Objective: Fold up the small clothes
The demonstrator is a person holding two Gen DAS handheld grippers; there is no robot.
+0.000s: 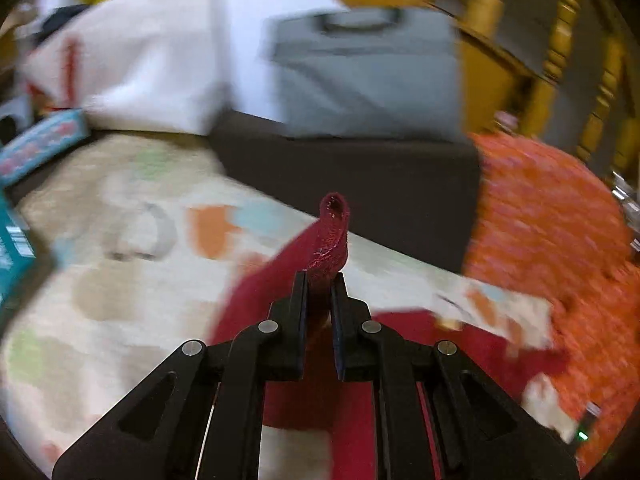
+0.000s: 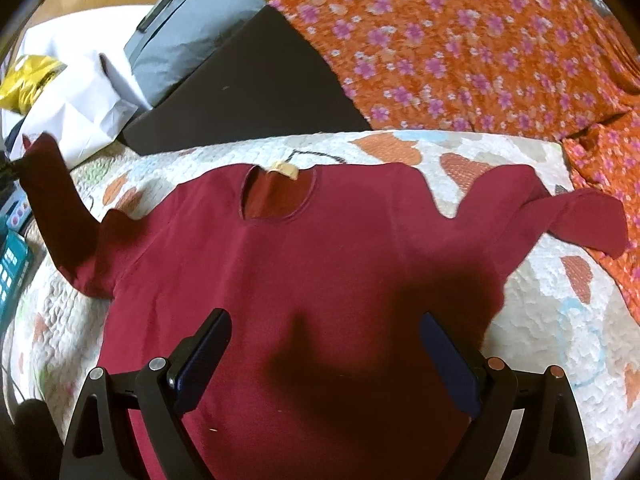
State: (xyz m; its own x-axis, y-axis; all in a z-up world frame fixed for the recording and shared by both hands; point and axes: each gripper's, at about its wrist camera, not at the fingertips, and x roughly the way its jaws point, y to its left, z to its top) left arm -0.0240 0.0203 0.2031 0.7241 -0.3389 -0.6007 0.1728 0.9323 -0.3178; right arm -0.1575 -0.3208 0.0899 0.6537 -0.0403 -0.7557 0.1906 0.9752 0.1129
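The left gripper (image 1: 320,280) is clamped on the maroon shirt's (image 2: 312,280) sleeve cuff (image 1: 334,236) at centre frame, while the right gripper (image 2: 324,344), jaws apart, hovers over the shirt's body at lower centre.

Left wrist view heavily motion-blurred, only claw-held cloth tip sharp. Right wrist view crisp, evenly lit, dark shadow across red shirt (image 2: 304,264). Fisheye bending and black vignette at edges.

Left gripper (image 1: 319,280) with jaws clamped on a dark red sleeve (image 1: 330,236), cuff curling up past the tips. Below the jaws, a pale patterned quilt (image 1: 120,240). Right of them, orange flowered cloth (image 1: 544,216). Beyond, a grey bag (image 1: 368,76), blurred.
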